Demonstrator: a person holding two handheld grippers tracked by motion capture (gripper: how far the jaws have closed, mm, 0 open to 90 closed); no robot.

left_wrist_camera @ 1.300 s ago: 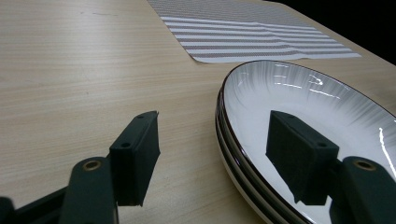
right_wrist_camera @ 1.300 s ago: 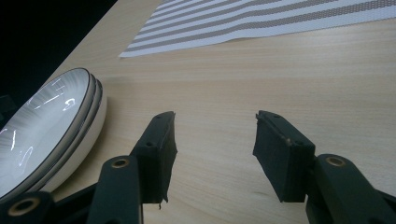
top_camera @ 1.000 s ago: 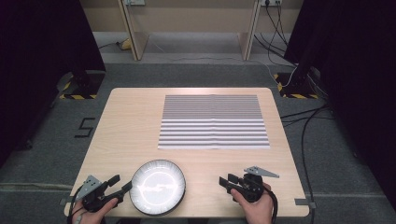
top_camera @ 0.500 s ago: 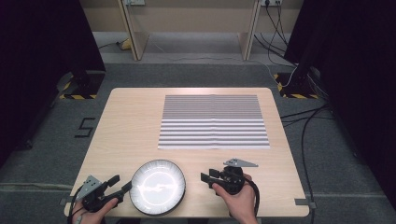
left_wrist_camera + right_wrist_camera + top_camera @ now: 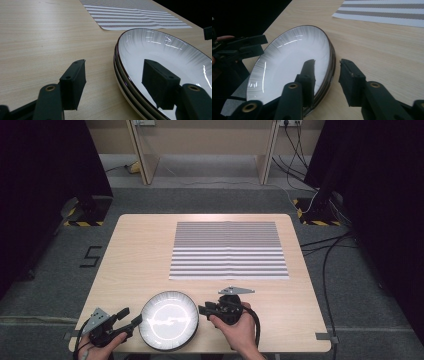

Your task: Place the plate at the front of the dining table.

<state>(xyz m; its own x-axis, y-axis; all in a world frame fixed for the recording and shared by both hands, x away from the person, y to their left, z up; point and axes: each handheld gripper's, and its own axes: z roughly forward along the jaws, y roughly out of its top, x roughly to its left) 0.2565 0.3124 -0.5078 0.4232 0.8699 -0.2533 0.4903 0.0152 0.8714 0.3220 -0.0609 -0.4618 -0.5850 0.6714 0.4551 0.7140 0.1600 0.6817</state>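
A stack of shallow white plates [image 5: 169,320] with dark rims sits at the table's front edge. My left gripper [image 5: 132,316] is at its left side, open. In the left gripper view the plates' rim [image 5: 125,82] runs between the jaws of my left gripper [image 5: 115,67], one jaw over the bowl and one over the table. My right gripper [image 5: 202,310] is at the stack's right side. Its jaws have just been closing. In the right gripper view my right gripper [image 5: 327,62] straddles the rim [image 5: 332,60], with a gap still showing beside the outer jaw.
A grey-and-white striped placemat [image 5: 229,250] lies flat on the far half of the wooden table [image 5: 135,255]. Cables trail over the floor at the right [image 5: 325,265]. Dark curtains hang on both sides.
My right gripper has moved left from the table's front right up to the plates' right rim, and its jaws stand narrower. The left gripper and the plates have stayed put.
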